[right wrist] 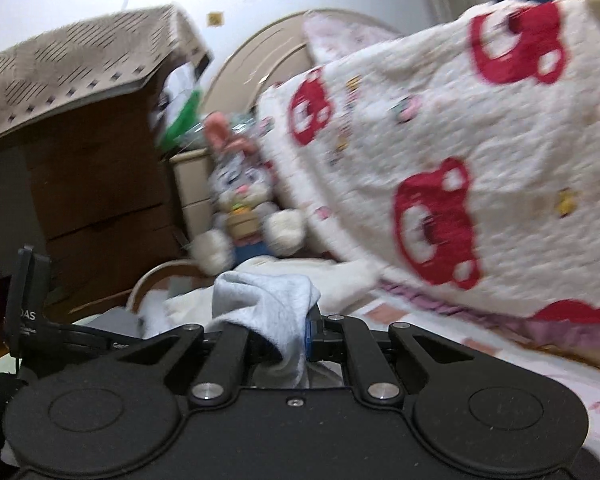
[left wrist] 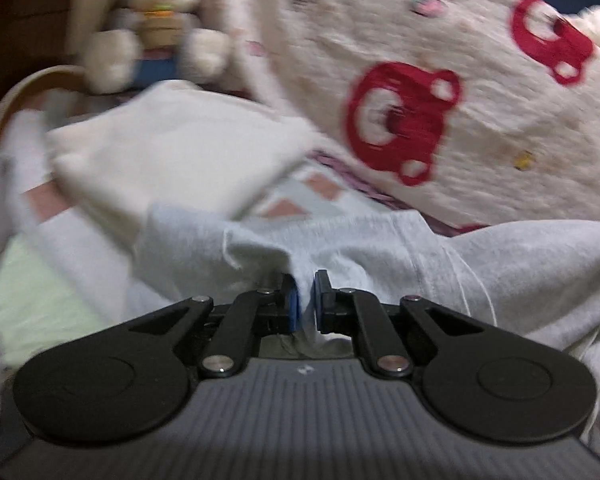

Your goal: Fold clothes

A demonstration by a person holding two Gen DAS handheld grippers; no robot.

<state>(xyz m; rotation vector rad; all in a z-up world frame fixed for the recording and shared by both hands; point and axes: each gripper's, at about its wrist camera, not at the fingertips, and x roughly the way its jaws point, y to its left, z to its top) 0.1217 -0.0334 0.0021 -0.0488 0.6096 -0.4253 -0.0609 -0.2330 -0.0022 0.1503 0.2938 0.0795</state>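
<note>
I take the white blanket with red bear heads (left wrist: 440, 92) as my landmark. In my left wrist view, far to the left of it, a plush rabbit (left wrist: 160, 20) sits at the head of the bed, blurred. Just left of the blanket and lower, a folded cream cloth (left wrist: 172, 152) lies on the patterned bed sheet (left wrist: 312, 196). Below the blanket, the light grey garment (left wrist: 380, 248) spreads across the bed. My left gripper (left wrist: 305, 300) has its blue pads nearly together, with a fold of this grey fabric pinched between them.

In my right wrist view, well to the left of the blanket stands a brown wooden cabinet (right wrist: 96, 184) with a beige patterned cover (right wrist: 72, 64) on top. The same rabbit sits between the cabinet and the blanket, touching the blanket's left edge as far as I can see. Below the blanket's lower left corner, my right gripper (right wrist: 296, 336) is closed tightly on a bunched part of the grey garment, which rises above the fingers and hides the left pad.
</note>
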